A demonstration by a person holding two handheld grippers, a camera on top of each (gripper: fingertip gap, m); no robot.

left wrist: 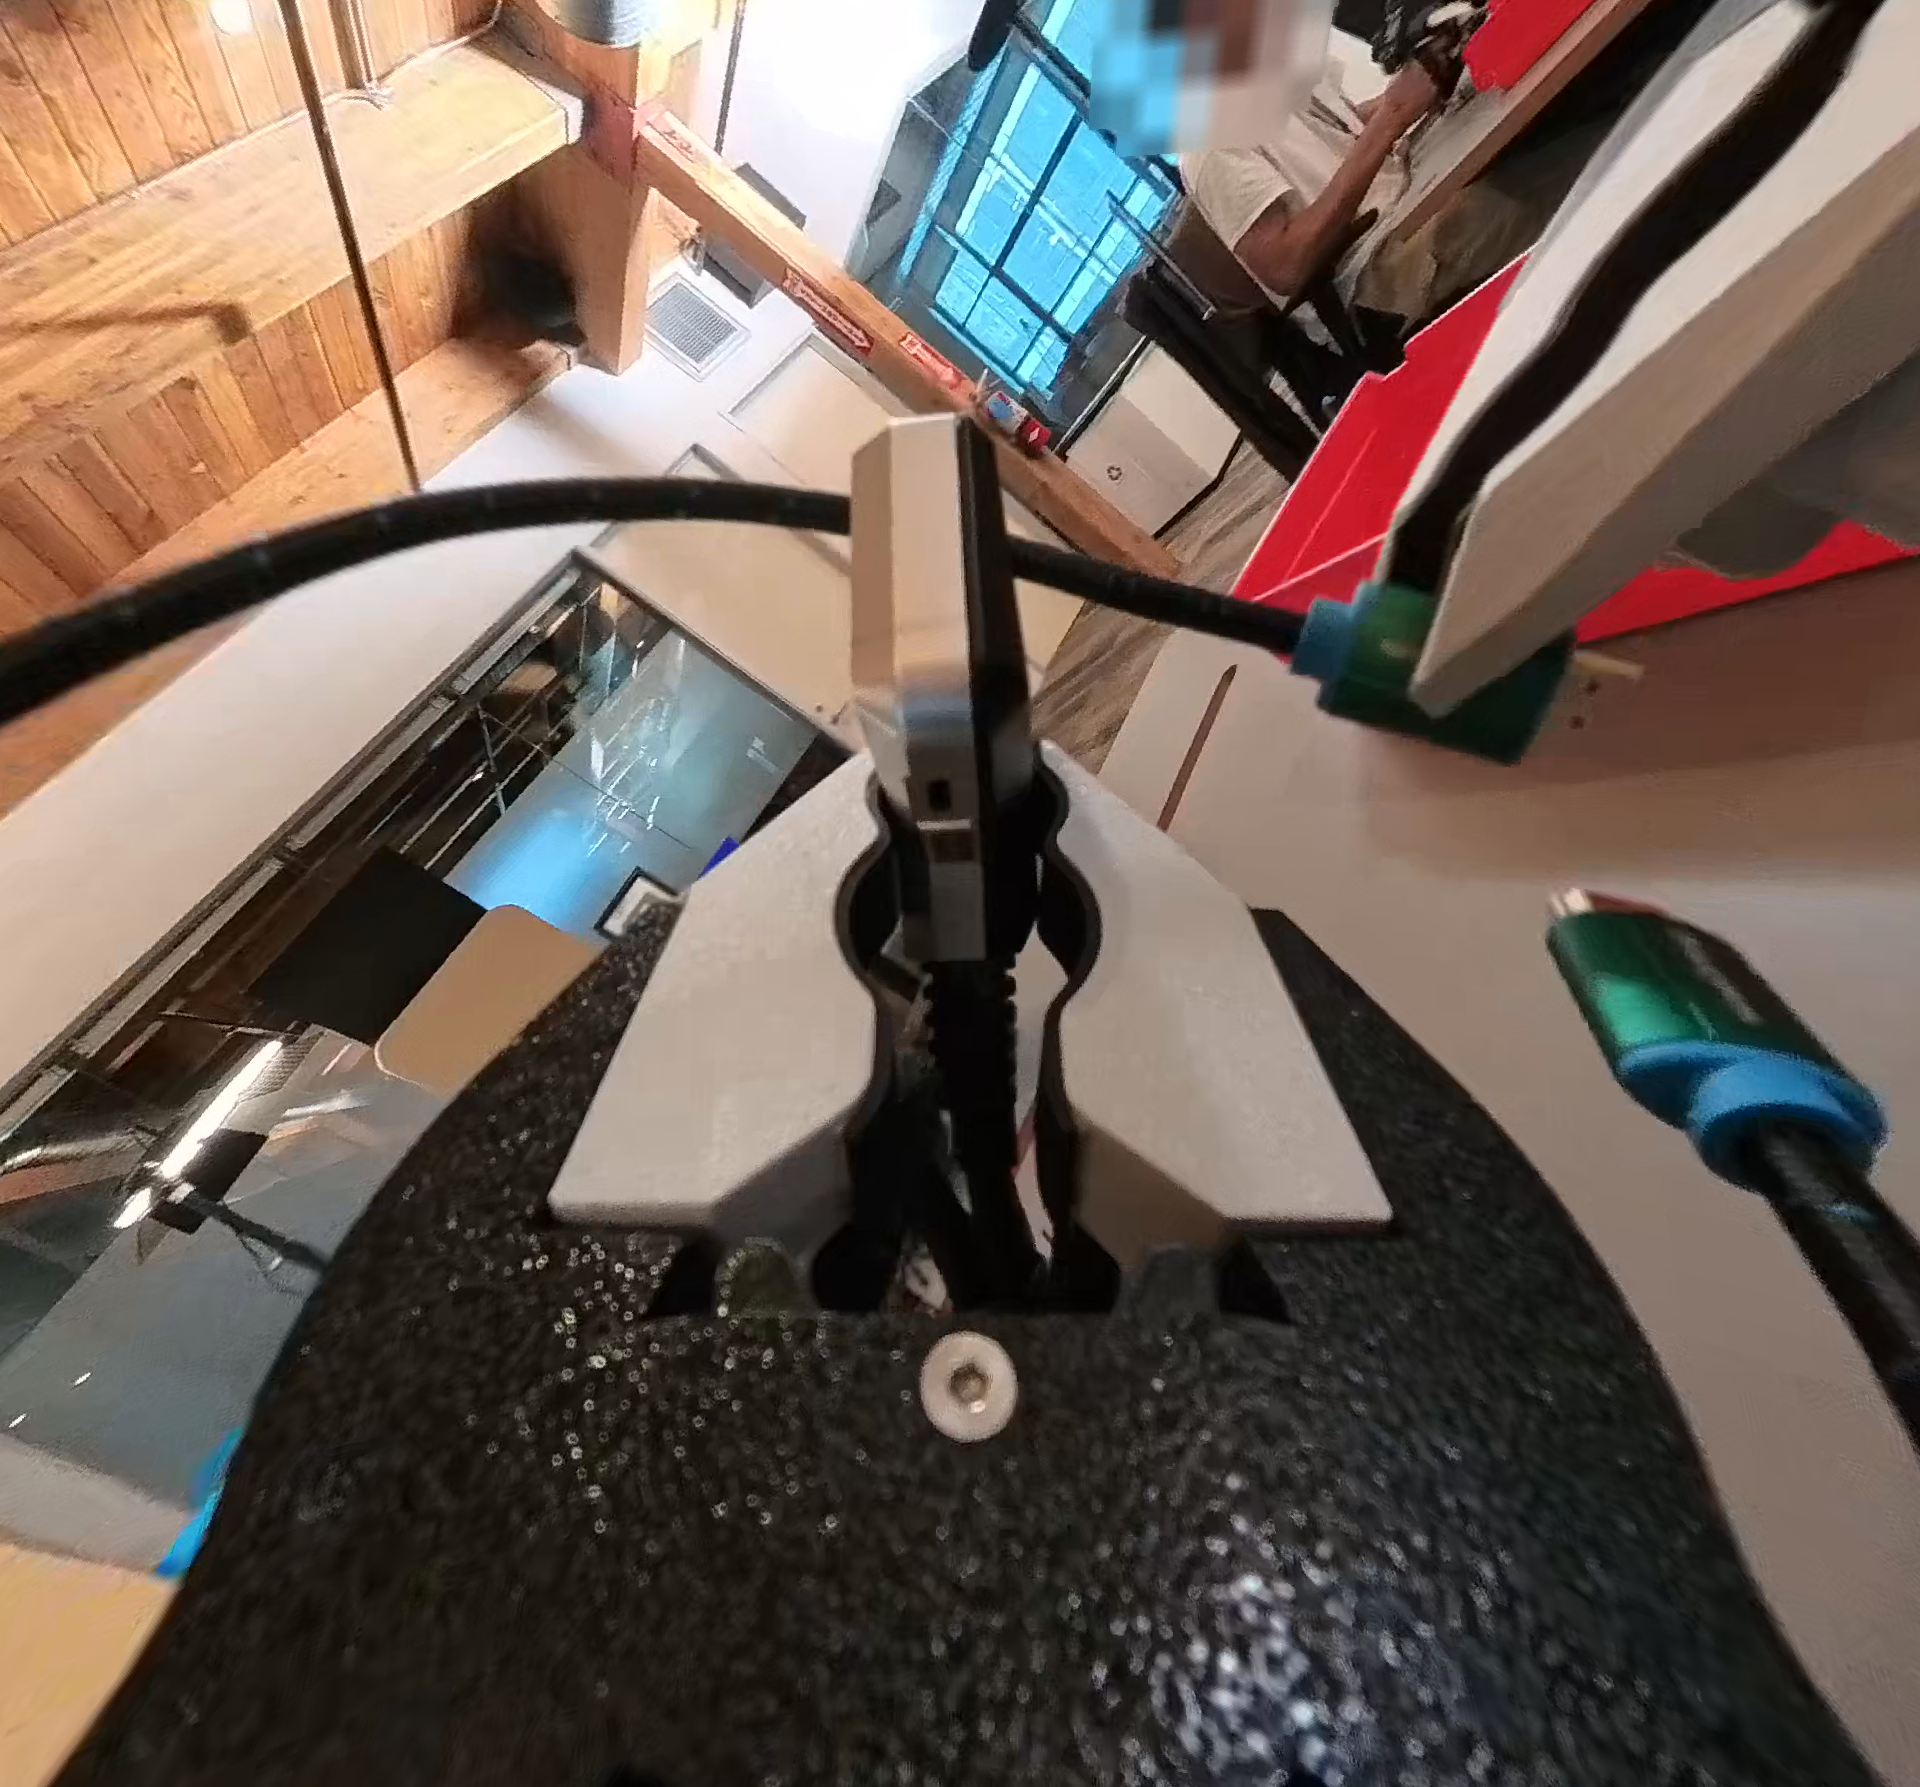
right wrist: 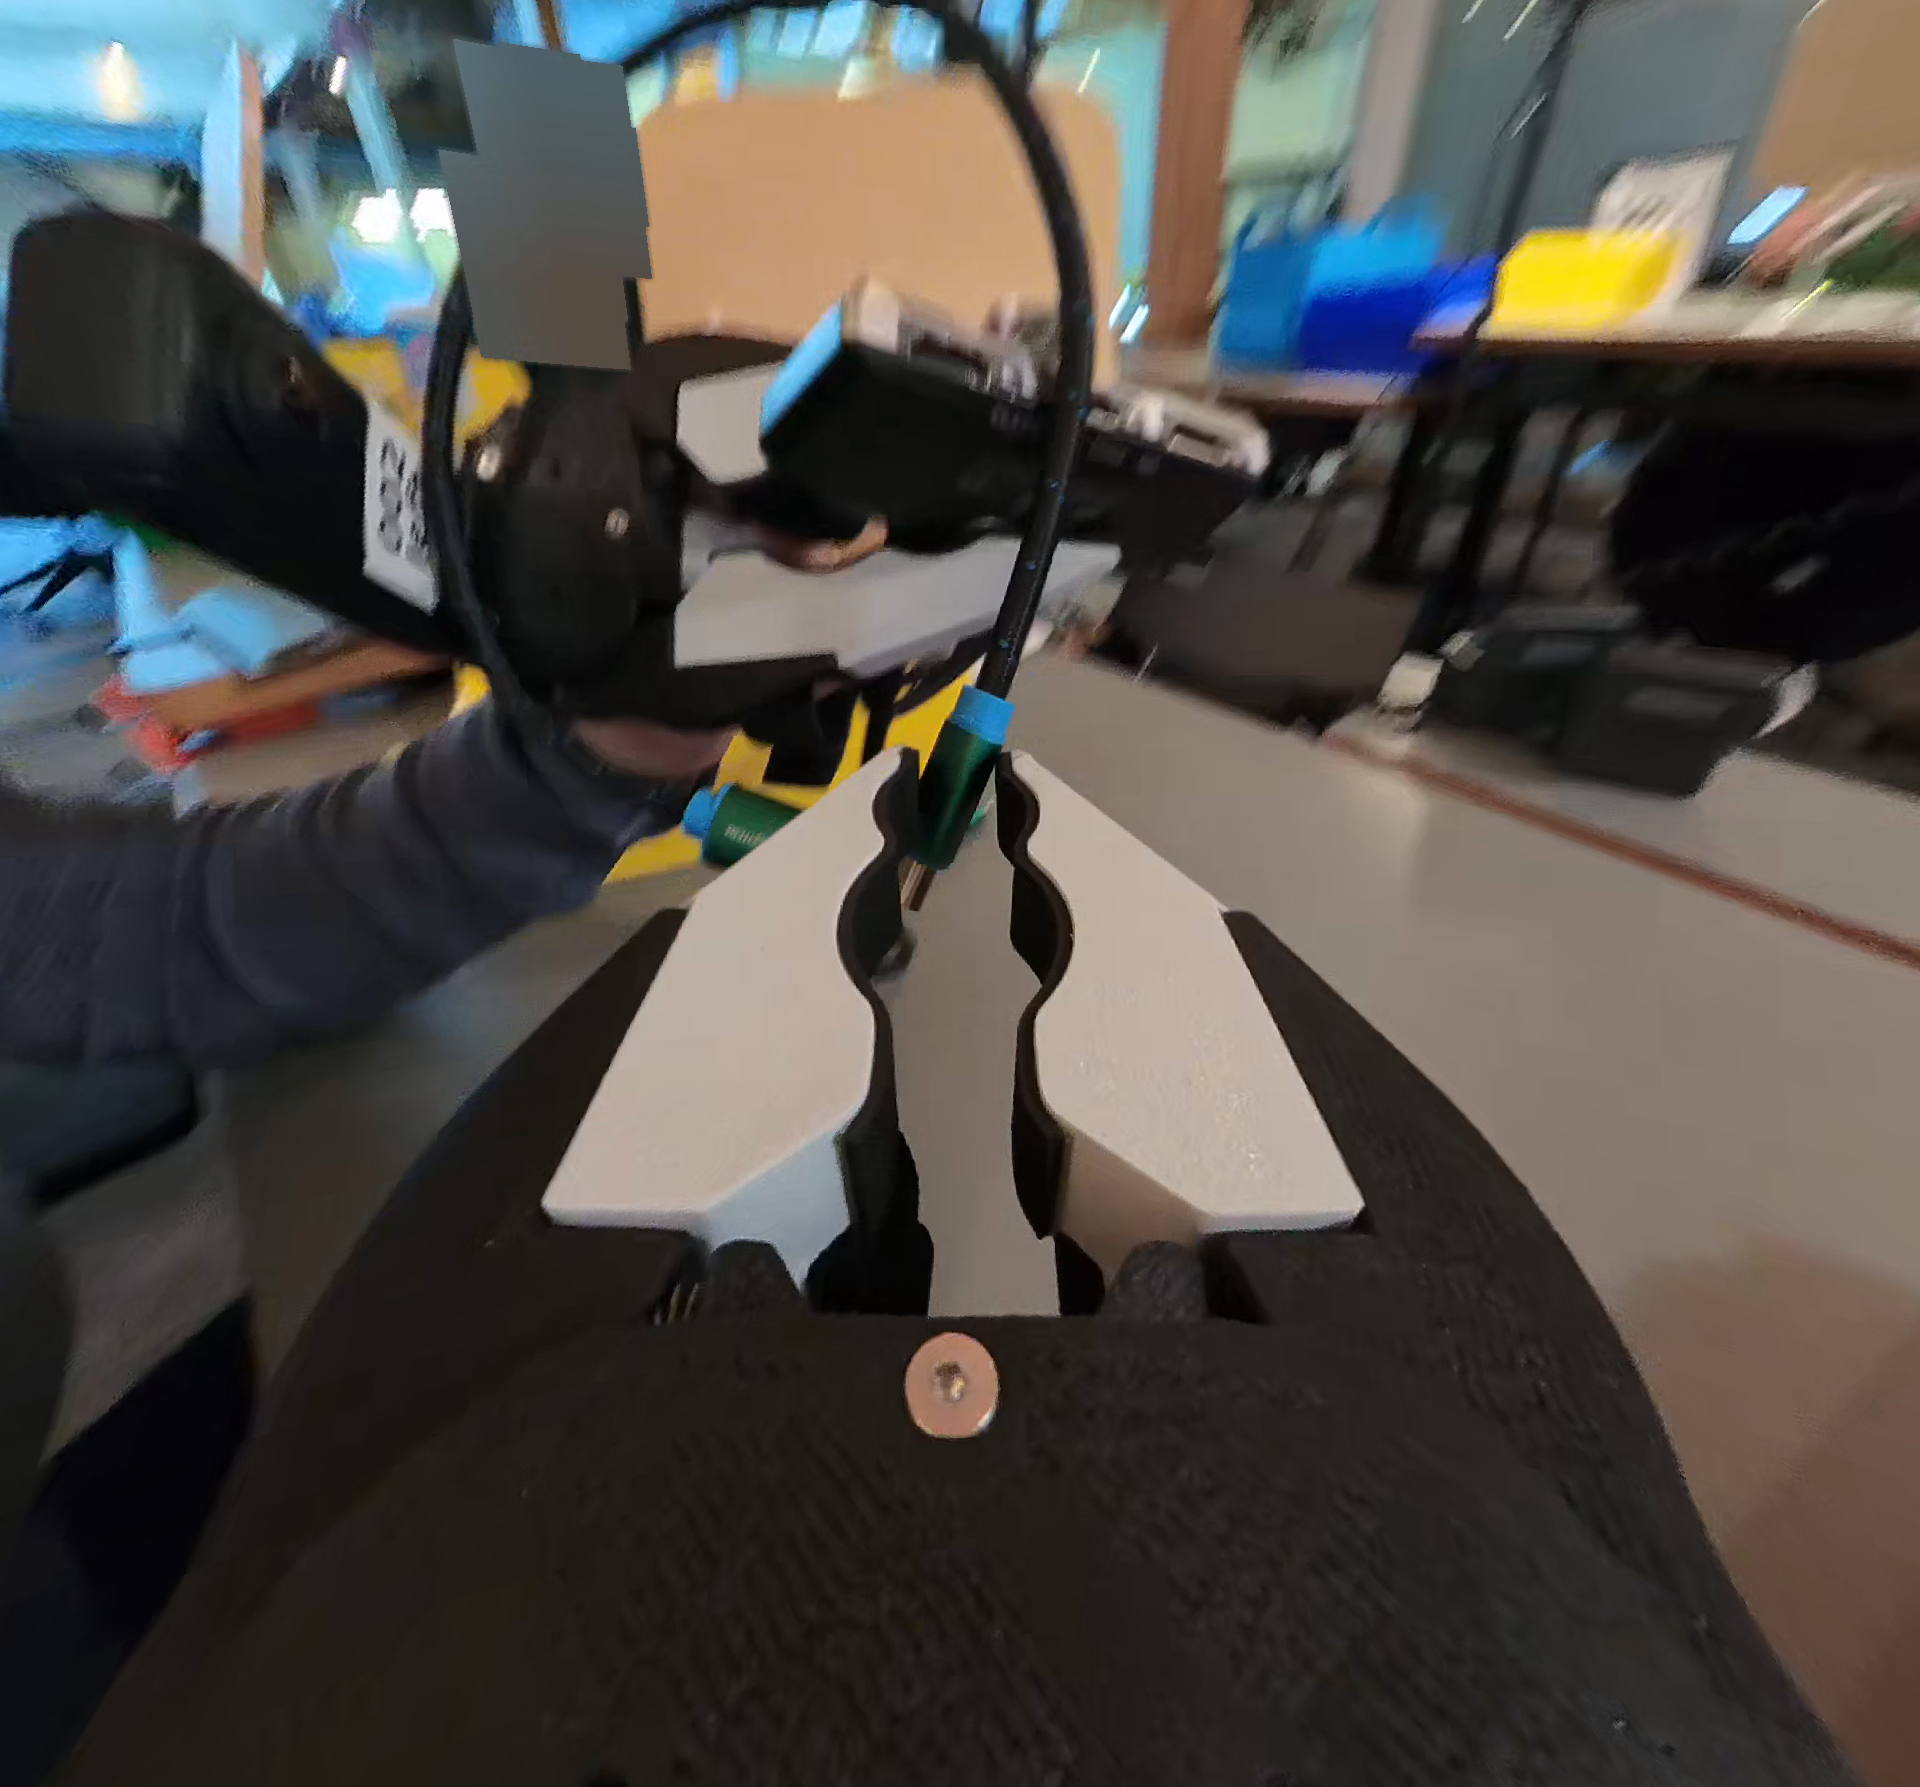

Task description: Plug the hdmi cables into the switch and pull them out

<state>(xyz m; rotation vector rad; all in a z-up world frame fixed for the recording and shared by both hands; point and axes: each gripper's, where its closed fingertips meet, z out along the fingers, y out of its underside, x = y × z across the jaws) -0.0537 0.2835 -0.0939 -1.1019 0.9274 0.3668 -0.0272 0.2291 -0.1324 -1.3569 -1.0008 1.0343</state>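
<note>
My left gripper (left wrist: 961, 787) is shut on the switch (left wrist: 914, 615), a slim silver and black box that sticks out past the fingertips, raised off the table. My right gripper (right wrist: 951, 776) is shut on a green hdmi plug (right wrist: 951, 802) with a blue collar; its metal tip points back toward the camera. In the left wrist view this plug (left wrist: 1382, 657) is held to the right of the switch, apart from it. Its black cable (right wrist: 1070, 283) loops overhead. A second green plug (left wrist: 1683, 1020) lies on the table. In the right wrist view the left gripper (right wrist: 935, 522) holds the switch (right wrist: 914, 449) beyond the plug.
The pale table (left wrist: 1558, 854) runs under both grippers. Red bins (left wrist: 1340, 490) stand beyond its edge. A person (left wrist: 1299, 210) sits at another table far off. A dark sleeve (right wrist: 312, 885) reaches in from the left. Blue and yellow bins (right wrist: 1351, 293) sit on a far table. There is about 7 centimetres between the tips of the two grippers.
</note>
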